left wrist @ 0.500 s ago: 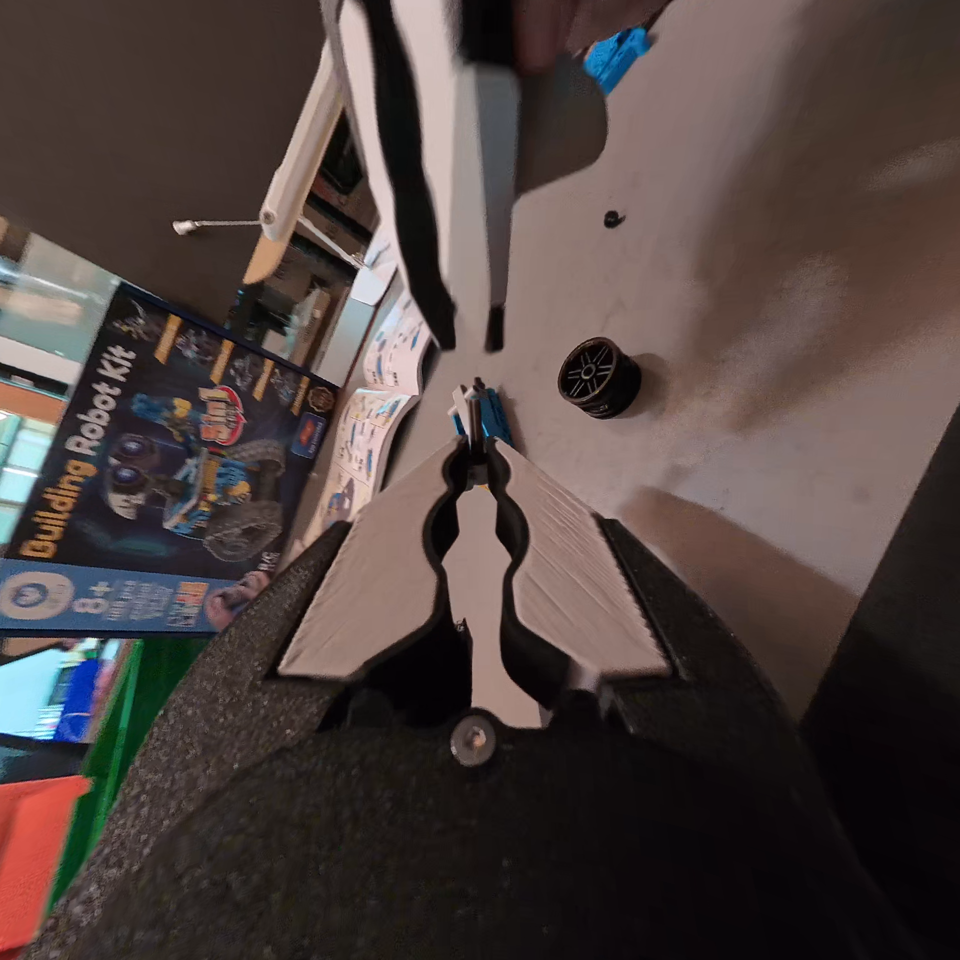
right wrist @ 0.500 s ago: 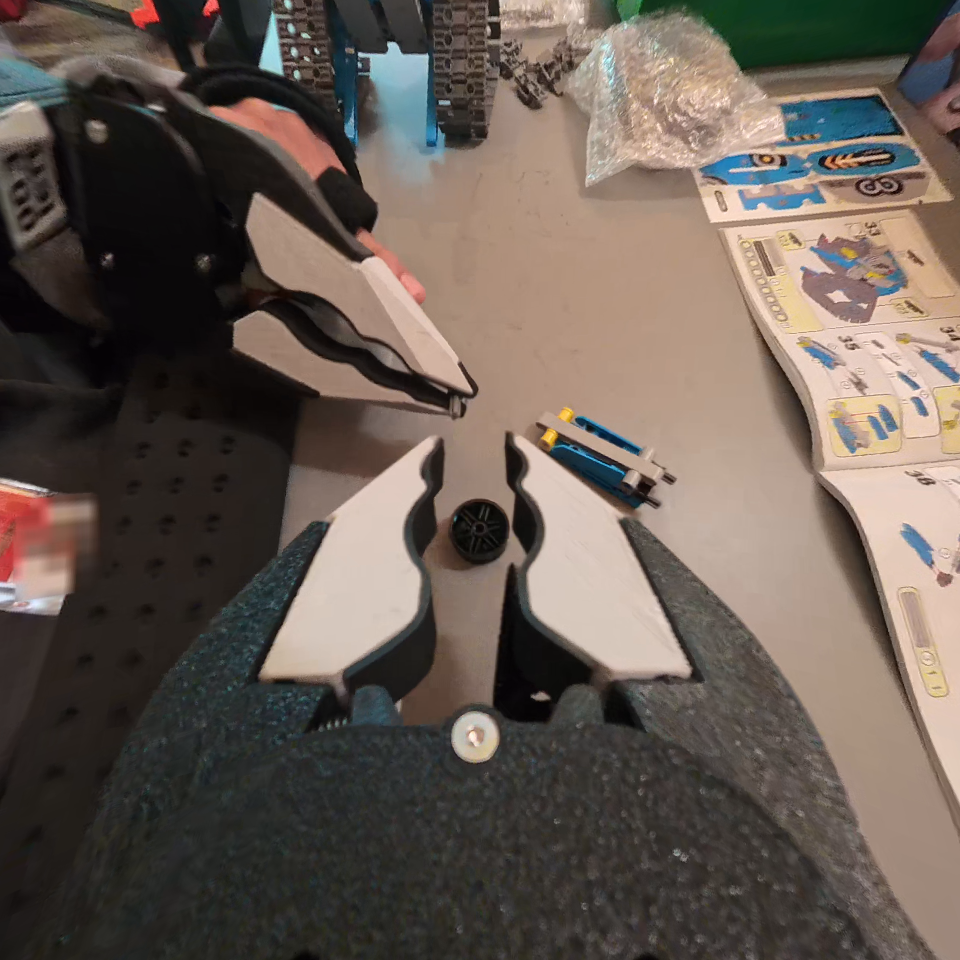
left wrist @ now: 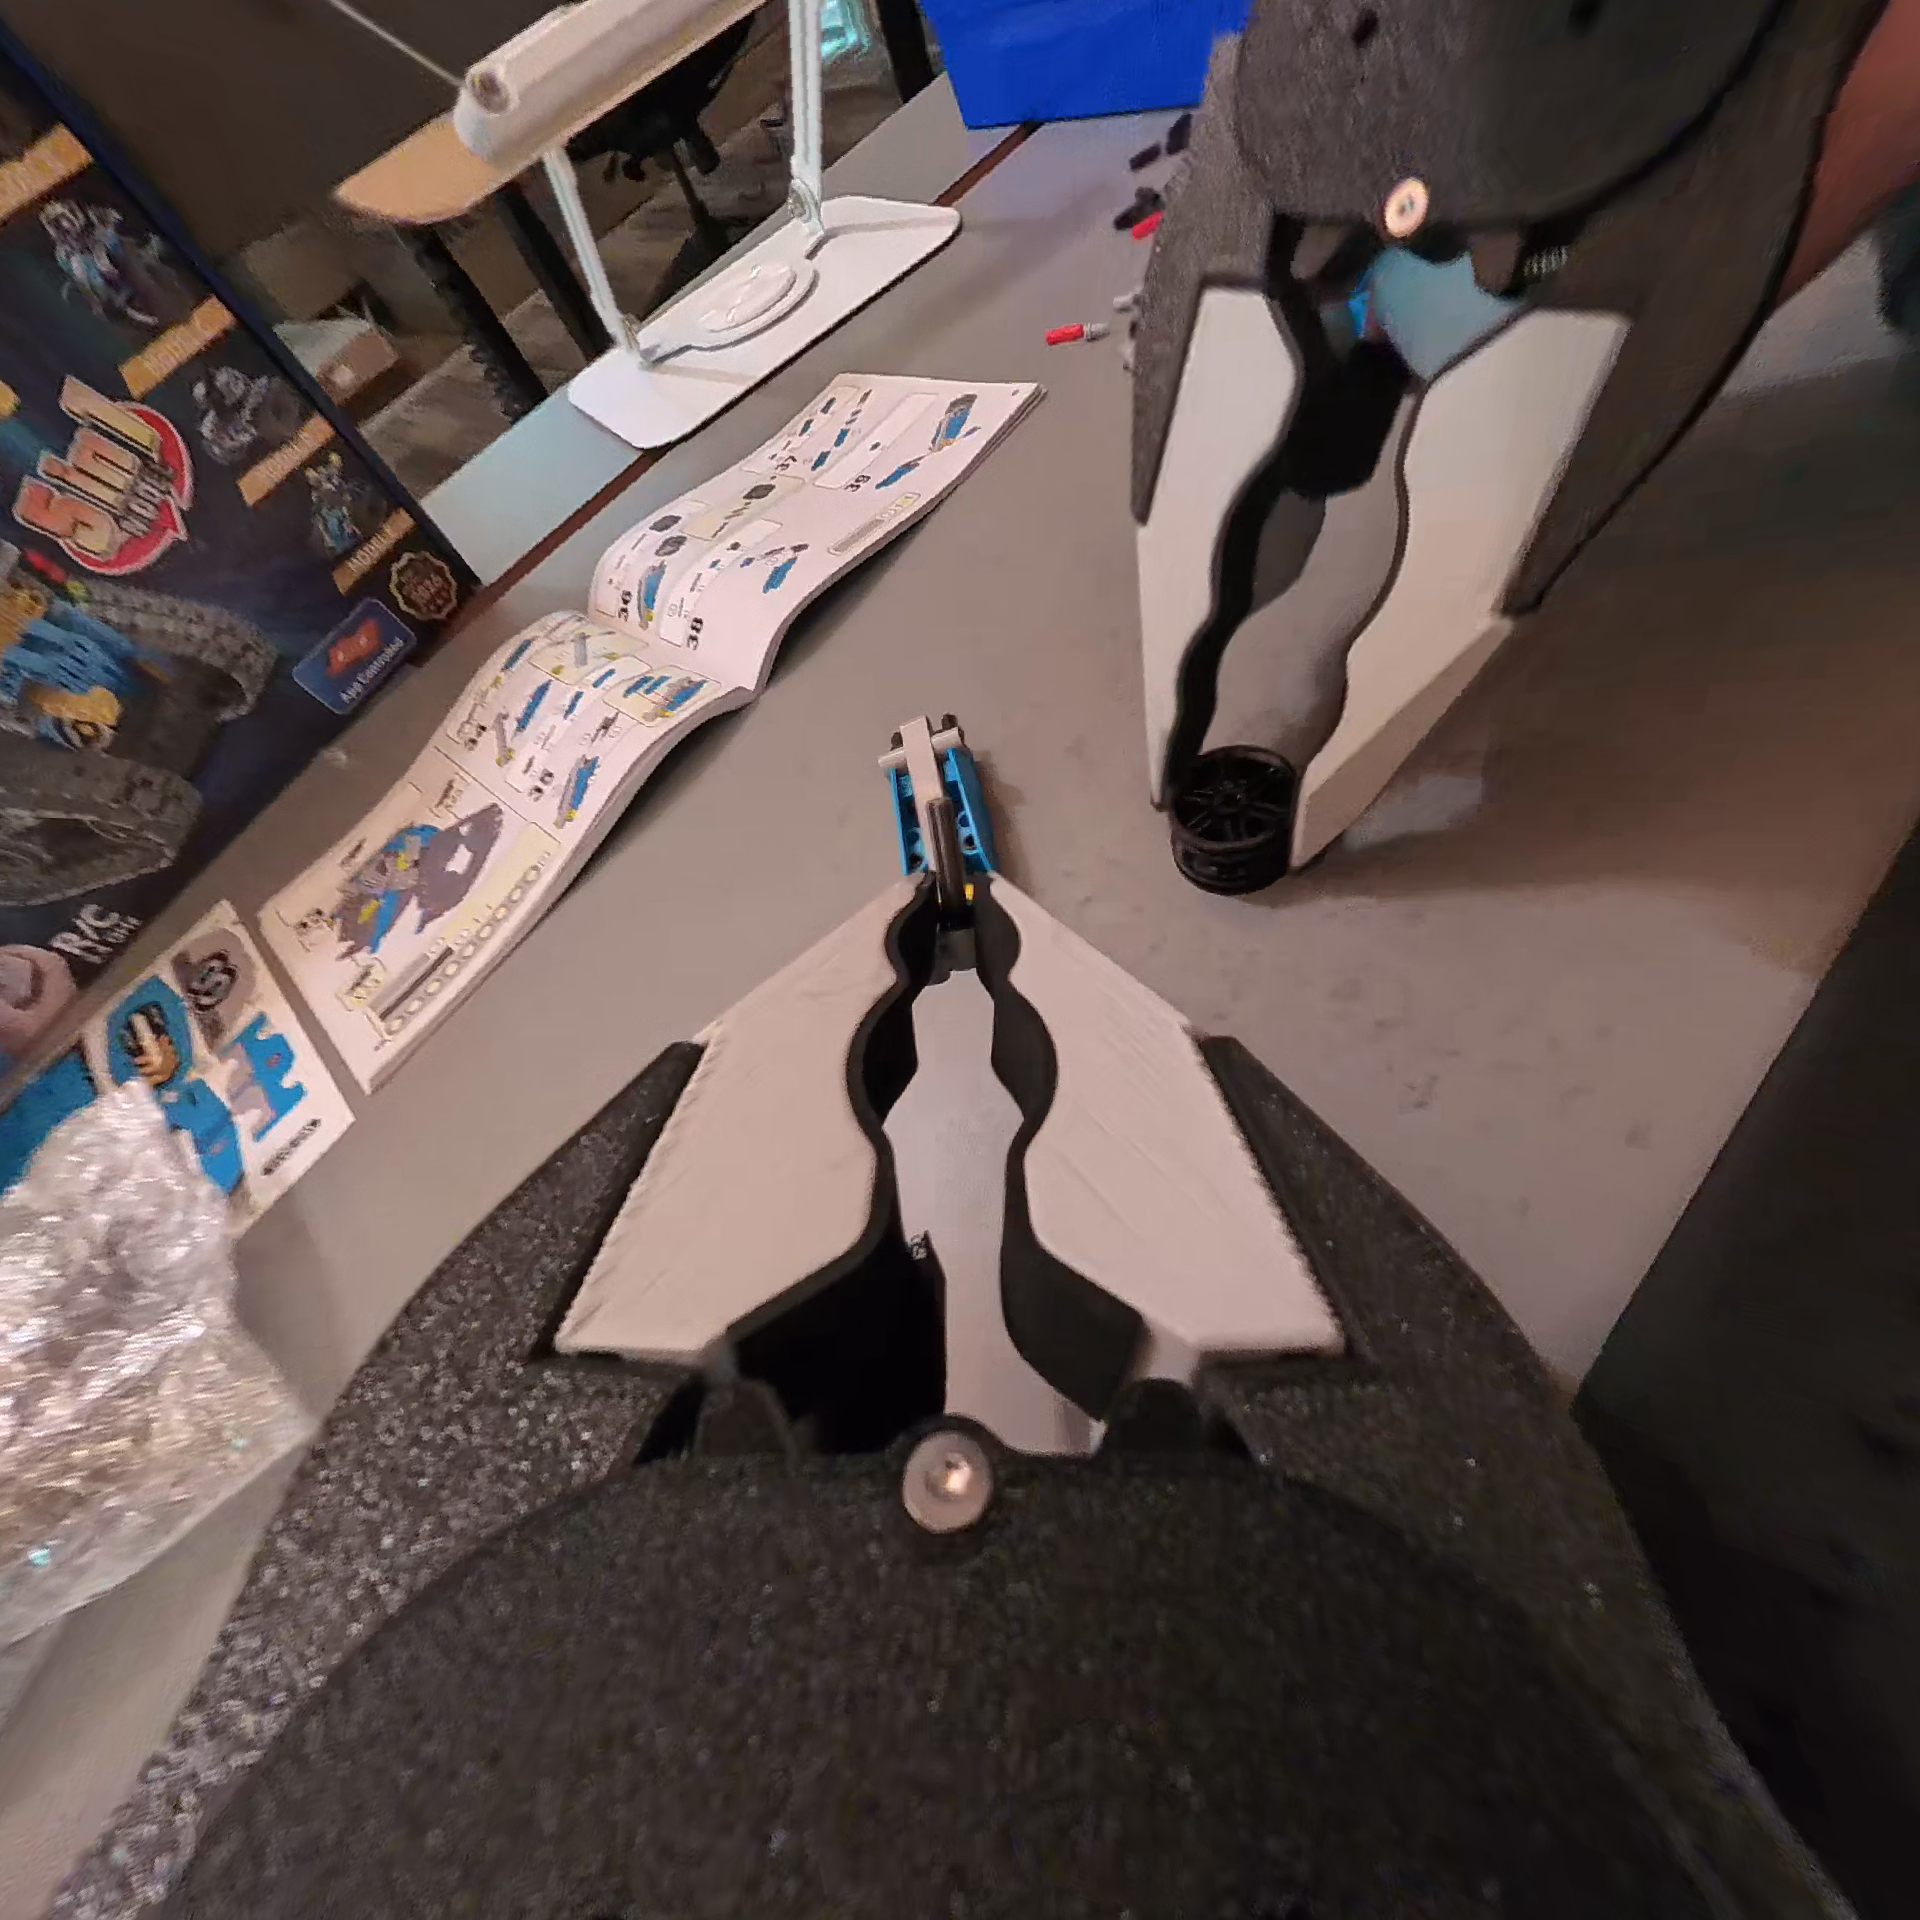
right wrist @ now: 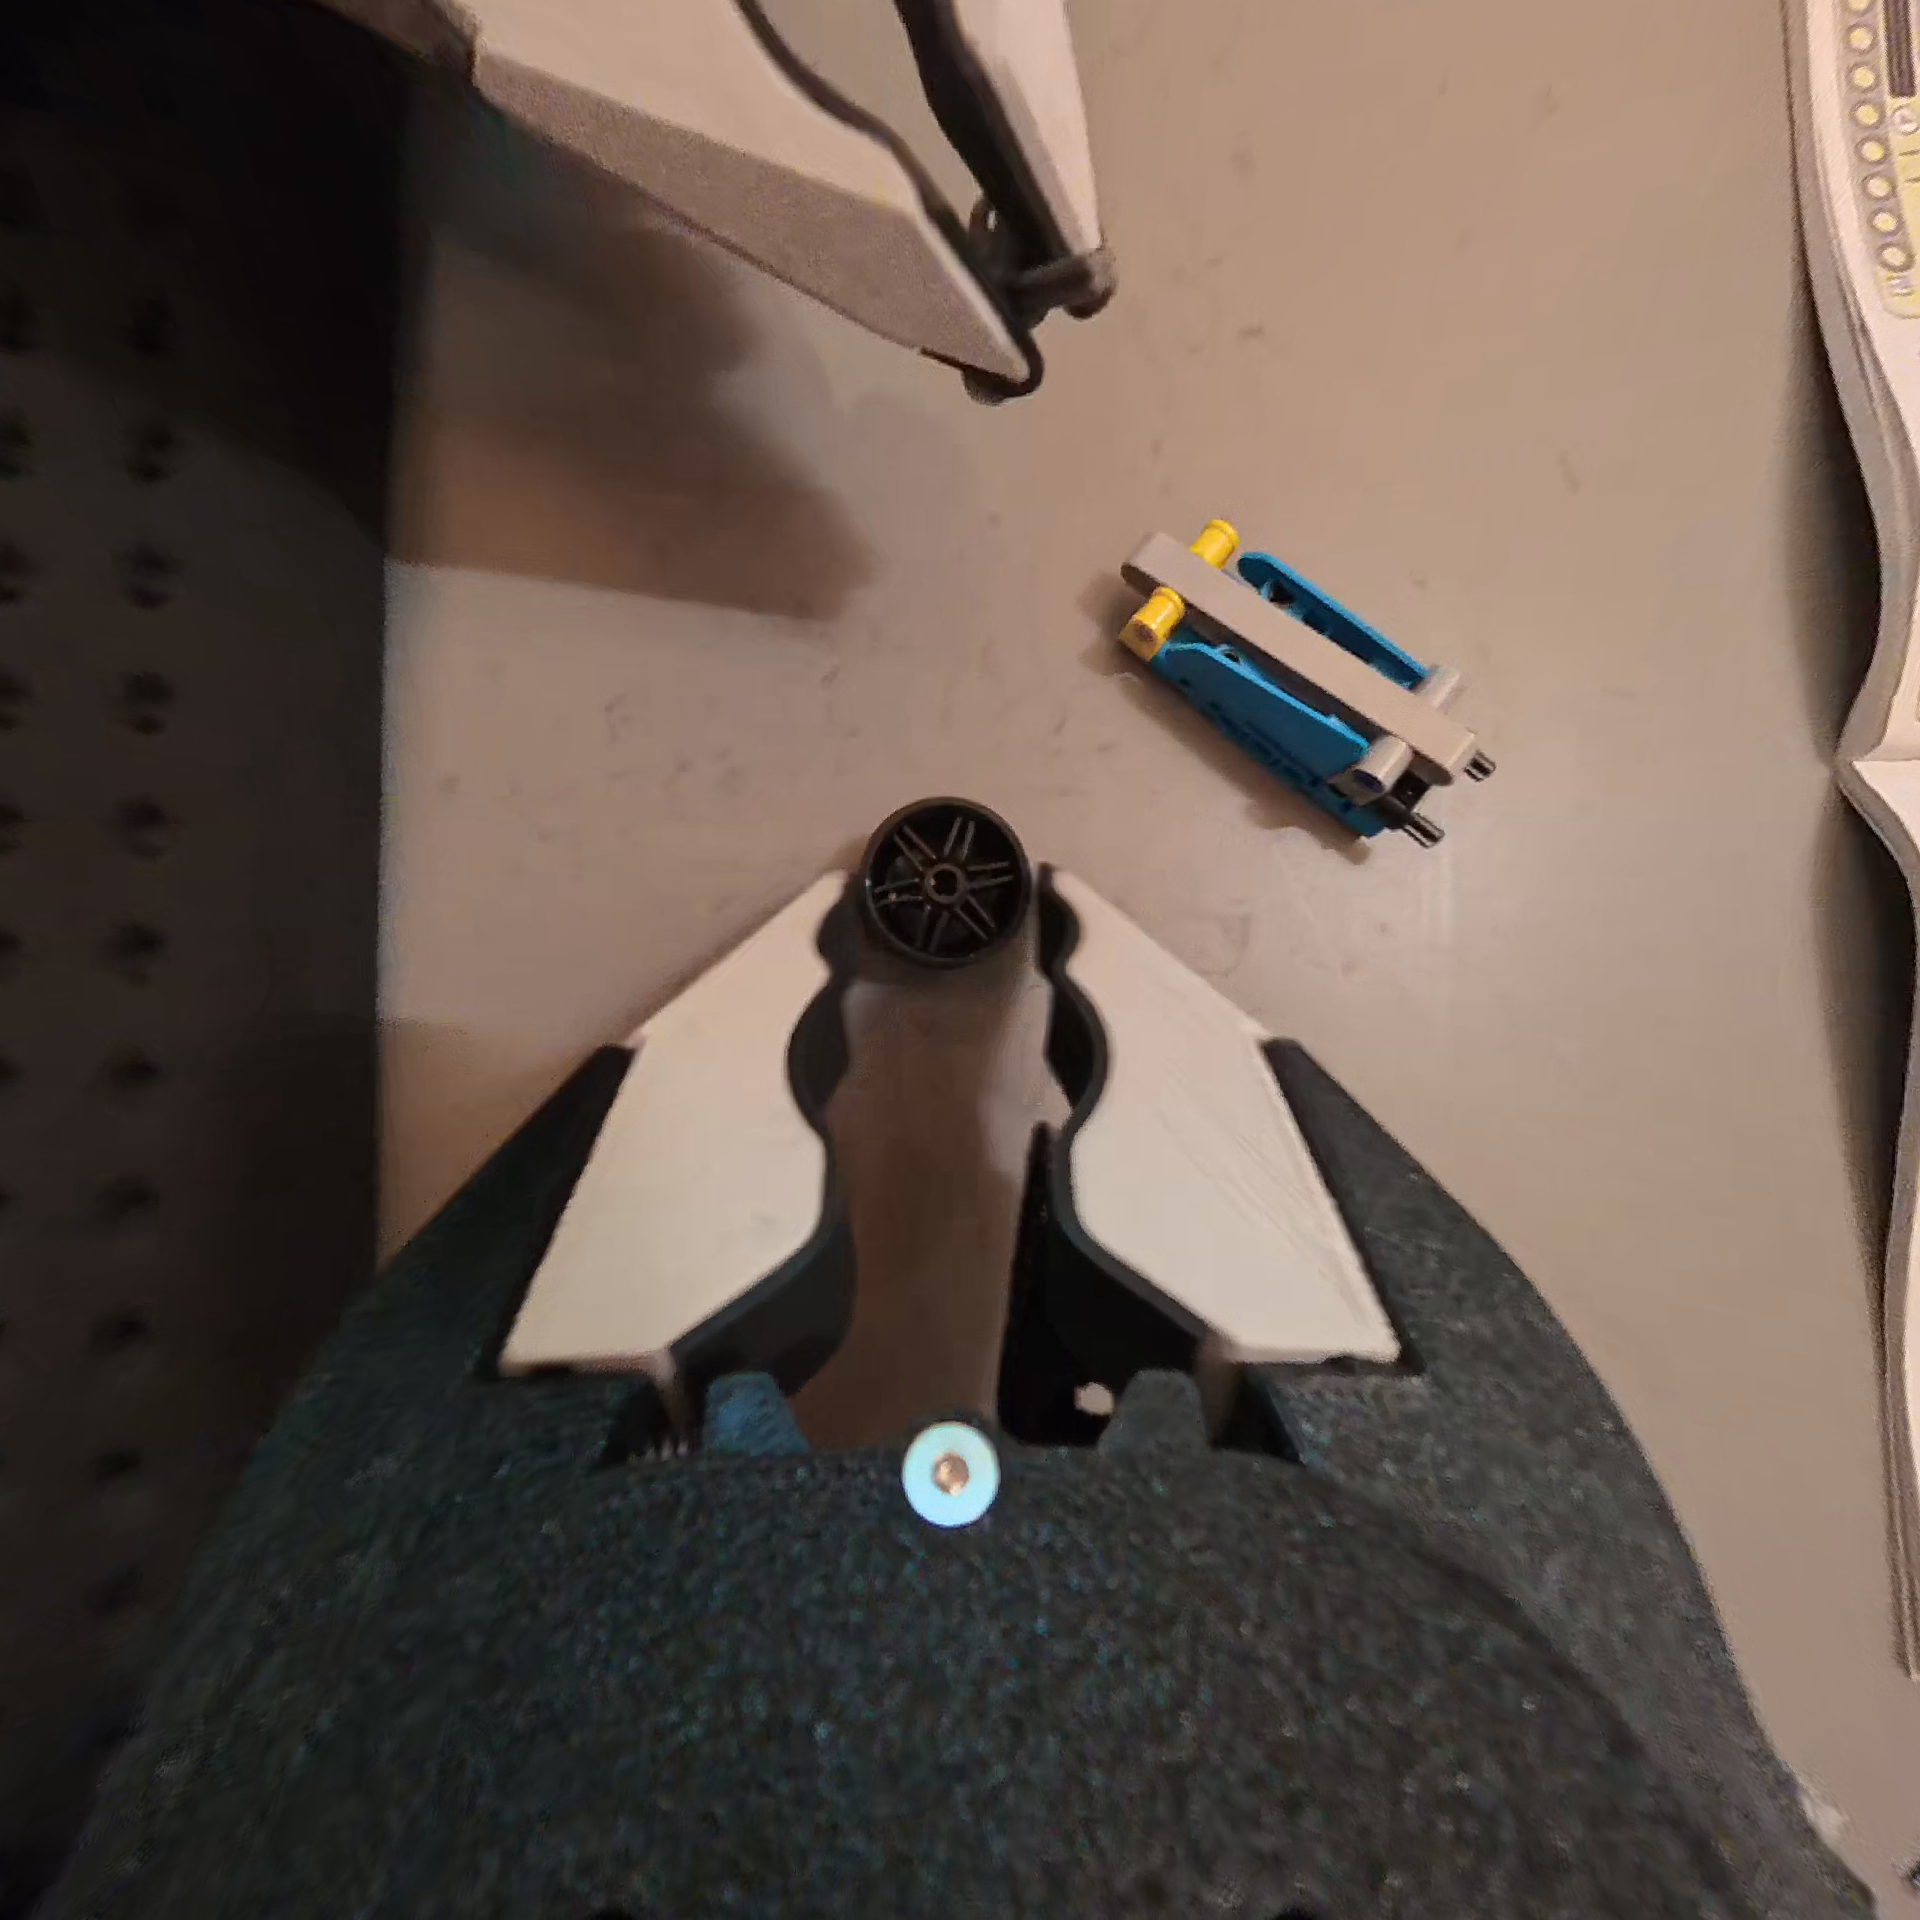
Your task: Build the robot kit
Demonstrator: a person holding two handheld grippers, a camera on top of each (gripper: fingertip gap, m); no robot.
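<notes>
Right gripper (right wrist: pixel 940 883): parted around black wheel (right wrist: pixel 943 881) on counter (right wrist: pixel 1351 312), tips flanking it.
Left gripper (left wrist: pixel 951 899): nearly closed on a thin dark pin, apart from blue-grey beam assembly (right wrist: pixel 1299 675).
Printed matter: open booklet (left wrist: pixel 665 665), kit box (left wrist: pixel 156 520) left of it.

Left wrist cam sits behind its own gripper, low over the grey tabletop (left wrist: pixel 1403 1018), looking fwd at a slant toward the open white instruction booklet (left wrist: pixel 665 665) and white desk lamp base (left wrist: pixel 790 301) further back. Right wrist cam looks almost straight down, close in, w/ the table filling its frame. Both views share the small black spoked plastic wheel (right wrist: pixel 943 883) (left wrist: pixel 1234 821) and the blue-and-grey brick assembly w/ yellow pins (right wrist: pixel 1299 675) (left wrist: pixel 935 800). Each cam also catches the other gripper.
</notes>
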